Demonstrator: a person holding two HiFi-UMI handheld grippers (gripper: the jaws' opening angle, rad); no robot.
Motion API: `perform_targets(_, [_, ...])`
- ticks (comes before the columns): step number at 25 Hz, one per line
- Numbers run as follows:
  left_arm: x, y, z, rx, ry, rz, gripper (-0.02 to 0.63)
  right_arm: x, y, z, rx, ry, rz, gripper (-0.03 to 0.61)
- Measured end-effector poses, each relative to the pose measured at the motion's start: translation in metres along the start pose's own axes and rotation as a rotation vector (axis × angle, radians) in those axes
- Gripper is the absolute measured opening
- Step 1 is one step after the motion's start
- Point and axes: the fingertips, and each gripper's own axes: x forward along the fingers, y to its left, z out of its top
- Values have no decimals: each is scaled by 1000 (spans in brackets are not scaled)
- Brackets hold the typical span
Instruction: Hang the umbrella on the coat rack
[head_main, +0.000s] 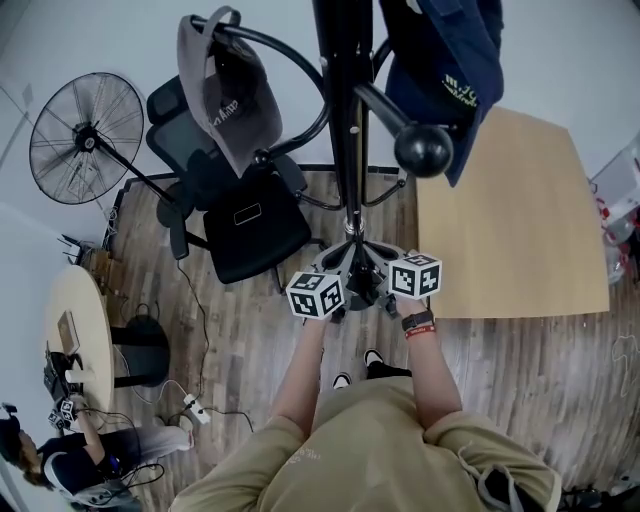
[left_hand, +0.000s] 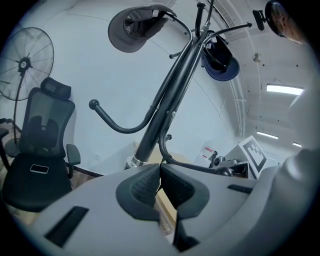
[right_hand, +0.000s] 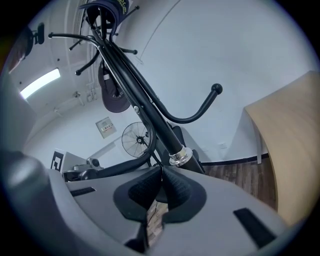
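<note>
No umbrella shows in any view. The black coat rack (head_main: 345, 120) stands right in front of me, with a curved hook ending in a ball (head_main: 423, 148). A grey cap (head_main: 225, 85) hangs on its left arm and a navy cap (head_main: 450, 60) on its right. My left gripper (head_main: 332, 288) and right gripper (head_main: 396, 278) are held side by side low by the rack's base. In the left gripper view the left gripper (left_hand: 160, 172) has its jaws pressed together, with nothing between them. The right gripper (right_hand: 161, 175) looks the same, shut and empty, with the rack's pole (right_hand: 150, 115) rising beyond it.
A black office chair (head_main: 250, 225) with a phone (head_main: 246, 213) on its seat stands left of the rack, a floor fan (head_main: 85, 125) behind it. A wooden table (head_main: 510, 215) is to the right. A round table (head_main: 80, 330), a power strip (head_main: 195, 408) and a seated person (head_main: 60, 460) are at lower left.
</note>
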Motion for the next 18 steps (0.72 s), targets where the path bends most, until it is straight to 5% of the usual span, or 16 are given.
perform_targets(18, [-54,-12,5,77,-57,60,25,-61,14,4,-140,-60,-138,14])
